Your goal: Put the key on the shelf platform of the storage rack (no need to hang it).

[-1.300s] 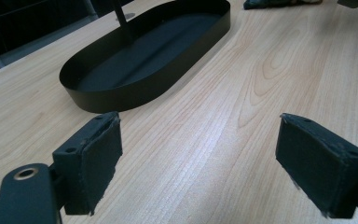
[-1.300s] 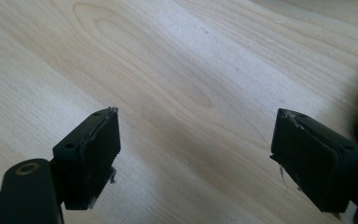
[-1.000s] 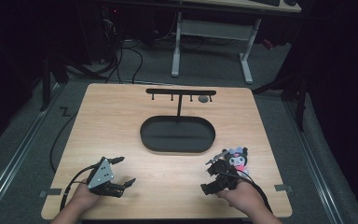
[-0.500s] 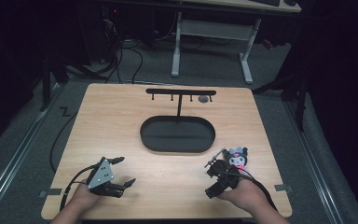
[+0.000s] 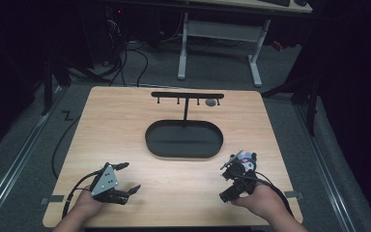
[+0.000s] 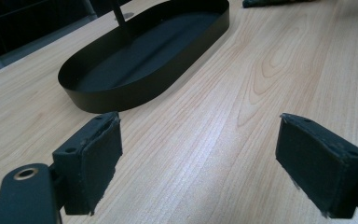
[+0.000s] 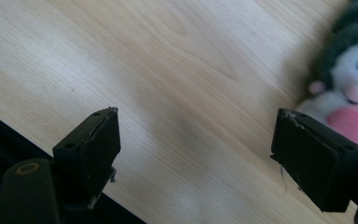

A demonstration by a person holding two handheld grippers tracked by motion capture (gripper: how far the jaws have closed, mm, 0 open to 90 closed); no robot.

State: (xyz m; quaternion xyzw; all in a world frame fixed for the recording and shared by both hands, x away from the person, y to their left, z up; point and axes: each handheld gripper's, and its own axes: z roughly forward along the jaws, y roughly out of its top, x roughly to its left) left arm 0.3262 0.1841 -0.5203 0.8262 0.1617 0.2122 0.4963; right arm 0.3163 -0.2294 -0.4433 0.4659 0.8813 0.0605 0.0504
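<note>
Flanking 1 black oval tray [image 5: 183, 140], 2 claws gape wide beside 1 plush toy [image 7: 349, 88].

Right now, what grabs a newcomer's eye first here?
The black oval tray at the table's centre, with a T-shaped hook stand rising from it. Then the small black, white and pink plush toy by the open right gripper, near the table's front right. The left gripper rests open at front left.
</note>
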